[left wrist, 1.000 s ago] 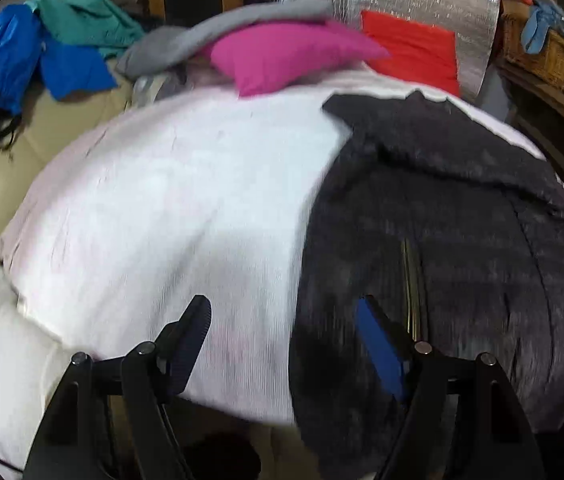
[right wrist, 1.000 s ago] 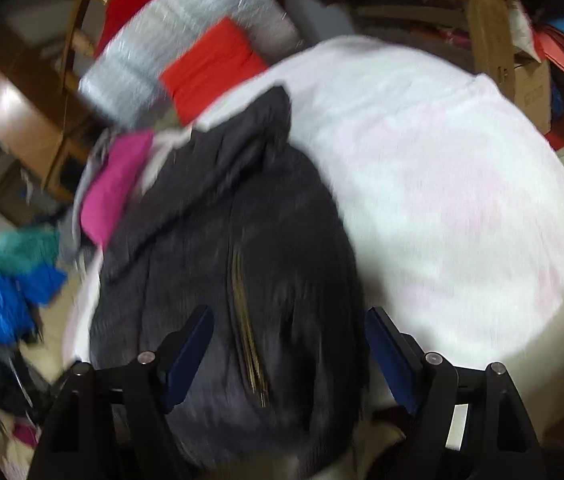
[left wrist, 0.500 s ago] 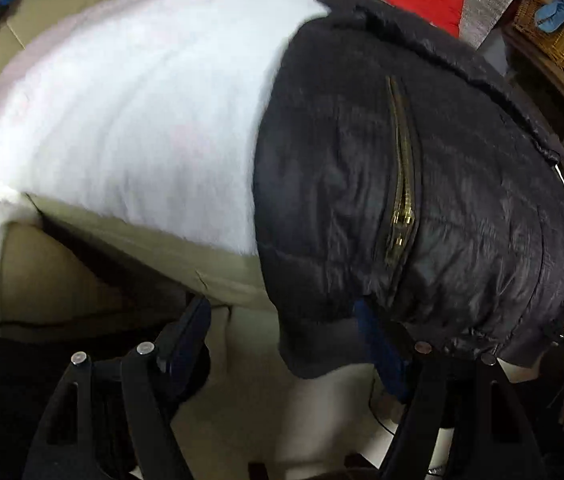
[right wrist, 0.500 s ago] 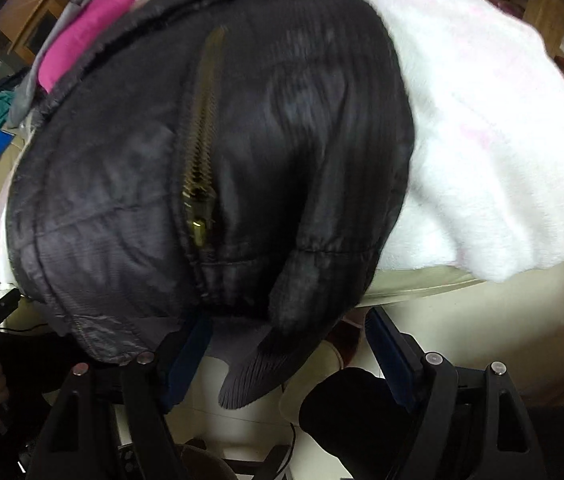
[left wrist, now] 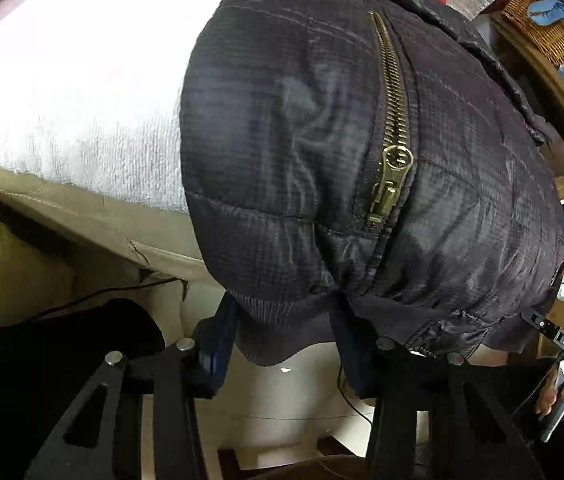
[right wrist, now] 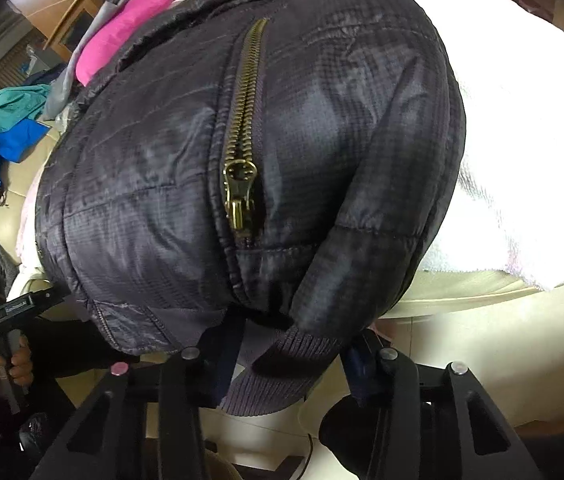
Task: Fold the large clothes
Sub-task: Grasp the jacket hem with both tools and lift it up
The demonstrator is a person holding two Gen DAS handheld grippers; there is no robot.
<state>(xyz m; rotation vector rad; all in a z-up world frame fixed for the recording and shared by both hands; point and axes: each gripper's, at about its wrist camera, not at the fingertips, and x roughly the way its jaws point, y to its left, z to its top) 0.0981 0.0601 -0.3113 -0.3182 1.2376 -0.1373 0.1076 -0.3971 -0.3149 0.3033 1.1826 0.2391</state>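
A dark quilted jacket (left wrist: 290,128) with a brass zipper (left wrist: 392,148) lies on a white fleece blanket (left wrist: 65,92), its ribbed hem hanging over the front edge. My left gripper (left wrist: 282,344) is open, its blue-padded fingers either side of the hem's left part. In the right wrist view the same jacket (right wrist: 153,184) fills the frame. My right gripper (right wrist: 290,360) is open, its fingers straddling the ribbed hem (right wrist: 282,368) at the jacket's right part. The fingertips are partly hidden behind the fabric.
The blanket covers a cream sofa (left wrist: 81,216). A pink cushion (right wrist: 129,36) and blue and teal clothes (right wrist: 1,132) lie at the back. Wooden shelves and a wicker basket (left wrist: 542,28) stand on the right. The other hand-held gripper (right wrist: 13,312) shows at the left.
Both grippers have dropped down and moved in to the jacket's hanging hem. Their jaws have narrowed around the hem but remain apart.
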